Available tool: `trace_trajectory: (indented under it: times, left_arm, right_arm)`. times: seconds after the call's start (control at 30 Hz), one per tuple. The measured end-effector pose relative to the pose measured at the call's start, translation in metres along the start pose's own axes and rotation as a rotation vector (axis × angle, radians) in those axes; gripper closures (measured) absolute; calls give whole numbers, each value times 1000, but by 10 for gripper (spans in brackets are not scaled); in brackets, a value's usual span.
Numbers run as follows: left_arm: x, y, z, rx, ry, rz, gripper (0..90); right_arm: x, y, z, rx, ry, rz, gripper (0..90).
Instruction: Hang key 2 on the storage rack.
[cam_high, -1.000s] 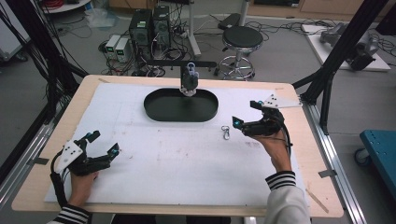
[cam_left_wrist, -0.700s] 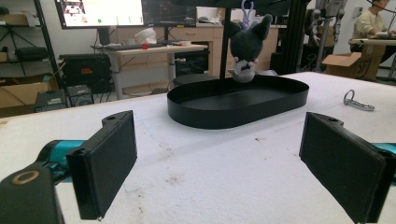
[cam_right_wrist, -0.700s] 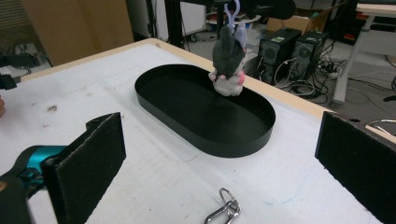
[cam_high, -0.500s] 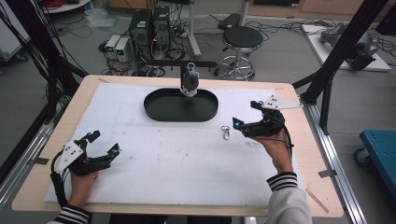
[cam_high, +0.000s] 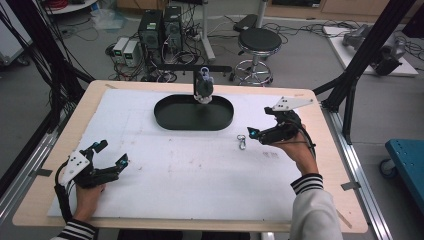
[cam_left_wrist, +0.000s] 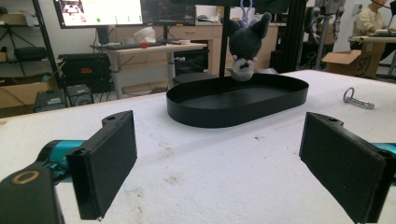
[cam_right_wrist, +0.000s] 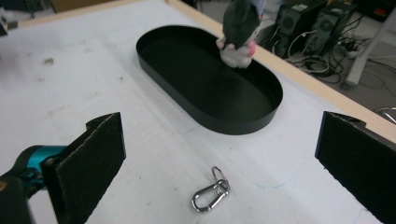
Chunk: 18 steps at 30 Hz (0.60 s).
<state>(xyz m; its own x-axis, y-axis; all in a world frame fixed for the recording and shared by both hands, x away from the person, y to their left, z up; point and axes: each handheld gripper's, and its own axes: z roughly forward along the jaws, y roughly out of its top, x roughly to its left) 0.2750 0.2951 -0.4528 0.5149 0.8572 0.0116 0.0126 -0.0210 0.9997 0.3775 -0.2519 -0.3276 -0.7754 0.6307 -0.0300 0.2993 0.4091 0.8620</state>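
A small metal carabiner (cam_high: 242, 142) (cam_right_wrist: 211, 190) (cam_left_wrist: 357, 99) lies on the white mat, in front of the right end of a black oval tray (cam_high: 170, 120) (cam_right_wrist: 177, 79) (cam_left_wrist: 261, 109). A dark plush toy (cam_high: 203, 87) (cam_right_wrist: 239, 28) (cam_left_wrist: 244, 44) hangs from a black bar over the tray's far rim. My right gripper (cam_high: 258, 129) (cam_right_wrist: 224, 163) hovers open just right of the carabiner, jaws wide and empty. At the mat's near left corner my left gripper (cam_high: 111, 154) (cam_left_wrist: 219, 163) rests open, facing the tray.
The white mat (cam_high: 190, 170) covers most of a wooden table (cam_high: 80, 107). A black frame post (cam_high: 357, 65) rises at the right edge. Computers, cables and a stool (cam_high: 257, 42) stand on the floor behind the table.
The right gripper has shifted slightly toward the carabiner. The left gripper has stayed put.
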Motion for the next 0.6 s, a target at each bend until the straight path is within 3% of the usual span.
trace_trajectory:
  times: [0.2, 0.4, 0.6]
  left_arm:
    - [0, 0, 0, 1, -4, 3, 116]
    - [0, 0, 0, 2, -3, 4, 116]
    - [-1, 0, 0, 1, -2, 6, 116]
  right_arm:
    - [-6, 6, 9, 62, 50, -30, 9]
    - [-13, 9, 21, 141, 64, -85, 9]
    - [-20, 5, 35, 212, 78, -111, 9]
